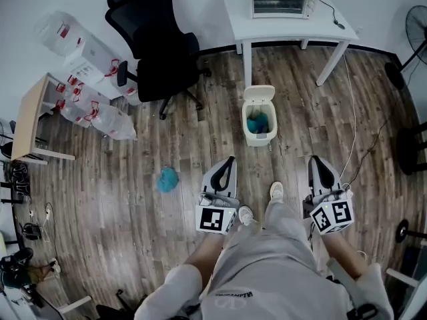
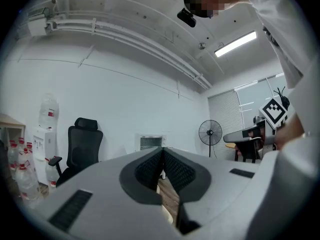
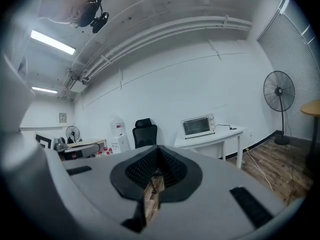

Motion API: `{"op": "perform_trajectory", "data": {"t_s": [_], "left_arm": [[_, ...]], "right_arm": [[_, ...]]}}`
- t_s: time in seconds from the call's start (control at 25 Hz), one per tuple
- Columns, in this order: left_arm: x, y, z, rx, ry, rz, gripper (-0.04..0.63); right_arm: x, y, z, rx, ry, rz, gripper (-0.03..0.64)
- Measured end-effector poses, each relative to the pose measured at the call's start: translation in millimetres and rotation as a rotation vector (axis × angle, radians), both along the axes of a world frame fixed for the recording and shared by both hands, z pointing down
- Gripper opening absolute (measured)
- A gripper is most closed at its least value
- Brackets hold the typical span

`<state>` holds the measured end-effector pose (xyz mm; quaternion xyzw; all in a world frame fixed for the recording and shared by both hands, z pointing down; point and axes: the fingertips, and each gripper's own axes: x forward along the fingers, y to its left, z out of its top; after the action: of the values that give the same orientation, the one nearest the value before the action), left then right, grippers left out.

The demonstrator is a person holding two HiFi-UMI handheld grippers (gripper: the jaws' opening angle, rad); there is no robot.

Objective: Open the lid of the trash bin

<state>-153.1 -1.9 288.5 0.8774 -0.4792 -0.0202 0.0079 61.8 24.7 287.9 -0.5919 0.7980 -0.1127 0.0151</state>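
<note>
A small cream trash bin (image 1: 259, 133) stands on the wood floor in front of me in the head view. Its lid (image 1: 259, 94) is tipped up at the far side, and something teal lies inside. My left gripper (image 1: 229, 163) is held low by my left leg, well short of the bin, its jaws together and nothing between them. My right gripper (image 1: 317, 163) hangs by my right leg, also shut and empty. The left gripper view (image 2: 162, 152) and the right gripper view (image 3: 158, 149) look across the room, and the bin is out of both.
A teal cloth (image 1: 167, 179) lies on the floor to the left. A black office chair (image 1: 157, 45) stands behind it, next to water bottles (image 1: 93, 115). A white table (image 1: 287, 27) with a toaster oven (image 1: 280, 2) is beyond the bin. A cable (image 1: 353, 132) and a fan (image 1: 417, 25) are at the right.
</note>
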Motion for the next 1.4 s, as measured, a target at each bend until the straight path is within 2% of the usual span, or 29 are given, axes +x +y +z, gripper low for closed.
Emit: {"op": "perform_trajectory", "data": {"t_s": [0.32, 0.4, 0.6, 0.96, 1.16, 1.4], "left_arm": [[7.5, 39.6, -2.4, 0.004, -0.022, -0.007, -0.003], [14.0, 49.9, -10.7, 0.003, 0.000, -0.018, -0.002], [44.1, 84.9, -19.2, 0.042, -0.009, -0.043, -0.002], [109.6, 154.2, -29.8, 0.063, -0.018, -0.090, -0.003], [121.9, 185.0, -34.5, 0.084, -0.054, -0.124, -0.003], [116.2, 201.1, -39.4, 0.087, -0.048, -0.142, -0.002]], "right_arm": [[20.7, 33.9, -3.9, -0.004, 0.007, 0.010, 0.017], [26.0, 41.8, -5.4, 0.003, 0.008, -0.004, 0.017], [49.7, 69.7, -10.6, 0.018, -0.013, -0.044, 0.017], [109.0, 127.7, -7.6, 0.025, -0.057, -0.116, 0.017], [127.6, 148.9, 1.5, 0.016, -0.072, -0.142, 0.017], [134.2, 165.9, 0.0, 0.020, -0.071, -0.138, 0.017]]}}
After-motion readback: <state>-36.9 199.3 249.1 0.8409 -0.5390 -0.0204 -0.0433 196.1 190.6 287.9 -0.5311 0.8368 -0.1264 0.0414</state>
